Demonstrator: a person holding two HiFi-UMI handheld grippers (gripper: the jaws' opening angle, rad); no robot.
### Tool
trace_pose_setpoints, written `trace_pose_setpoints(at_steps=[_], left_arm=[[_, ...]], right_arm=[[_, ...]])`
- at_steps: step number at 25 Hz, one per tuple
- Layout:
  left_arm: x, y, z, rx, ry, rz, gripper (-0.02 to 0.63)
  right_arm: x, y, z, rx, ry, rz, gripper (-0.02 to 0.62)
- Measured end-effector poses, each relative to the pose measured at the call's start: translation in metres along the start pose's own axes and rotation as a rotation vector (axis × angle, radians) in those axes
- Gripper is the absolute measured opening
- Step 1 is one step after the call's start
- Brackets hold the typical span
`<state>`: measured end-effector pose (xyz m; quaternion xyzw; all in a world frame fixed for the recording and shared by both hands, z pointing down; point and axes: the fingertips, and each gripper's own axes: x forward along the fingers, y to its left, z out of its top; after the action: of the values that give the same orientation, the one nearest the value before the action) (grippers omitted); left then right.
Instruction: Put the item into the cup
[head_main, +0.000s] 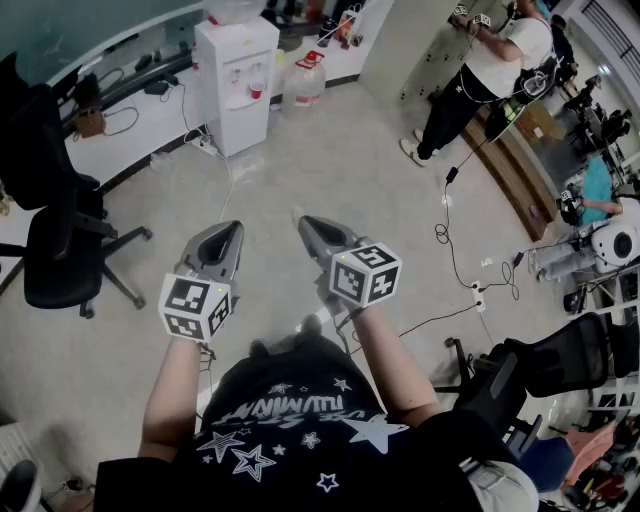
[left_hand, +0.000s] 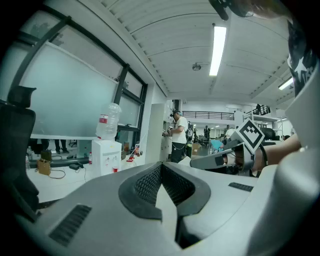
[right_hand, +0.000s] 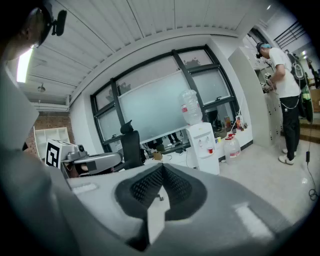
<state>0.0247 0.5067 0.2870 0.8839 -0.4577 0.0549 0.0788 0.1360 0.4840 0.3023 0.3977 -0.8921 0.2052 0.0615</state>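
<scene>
No item for the task and no task cup show on any surface in these views. I stand on a bare floor and hold both grippers out at waist height. In the head view my left gripper (head_main: 226, 240) and my right gripper (head_main: 318, 235) point forward side by side, a short gap apart. Both are shut and hold nothing. In the left gripper view the jaws (left_hand: 161, 169) meet at their tips. The right gripper view shows the same (right_hand: 161, 171). A small red cup (head_main: 257, 90) sits in the tap bay of a white water dispenser (head_main: 237, 75) far ahead.
A black office chair (head_main: 58, 250) stands at the left by a long white desk (head_main: 120, 130). Another person (head_main: 490, 65) stands at the far right. Cables and a power strip (head_main: 478, 297) trail over the floor on the right, next to a dark chair (head_main: 560, 365). A water jug (head_main: 305, 82) stands beside the dispenser.
</scene>
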Motion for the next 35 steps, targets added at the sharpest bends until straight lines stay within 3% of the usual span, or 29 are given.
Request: trace_pose_setpoints(at_steps=[7,20,27,35], left_arm=[[-0.024,-0.001,-0.008,-0.028,0.018,0.029,0.006],[-0.034,-0.002,-0.032,-0.047,0.050,0.002,0.006],[0.001,0.000,-0.044,-0.058,0.084,0.022,0.006],[0.084,0.027,-0.038,-0.081,0.125,0.057,0.006]], right_arm=[[-0.008,0.013,-0.010,-0.001,0.011,0.002,0.000],[-0.017,0.022,-0.031,0.011,0.016,-0.014,0.000],[0.002,-0.019,-0.035,0.054,0.030,0.006,0.000],[0.047,-0.093,-0.017,0.102,0.075,0.053,0.000]])
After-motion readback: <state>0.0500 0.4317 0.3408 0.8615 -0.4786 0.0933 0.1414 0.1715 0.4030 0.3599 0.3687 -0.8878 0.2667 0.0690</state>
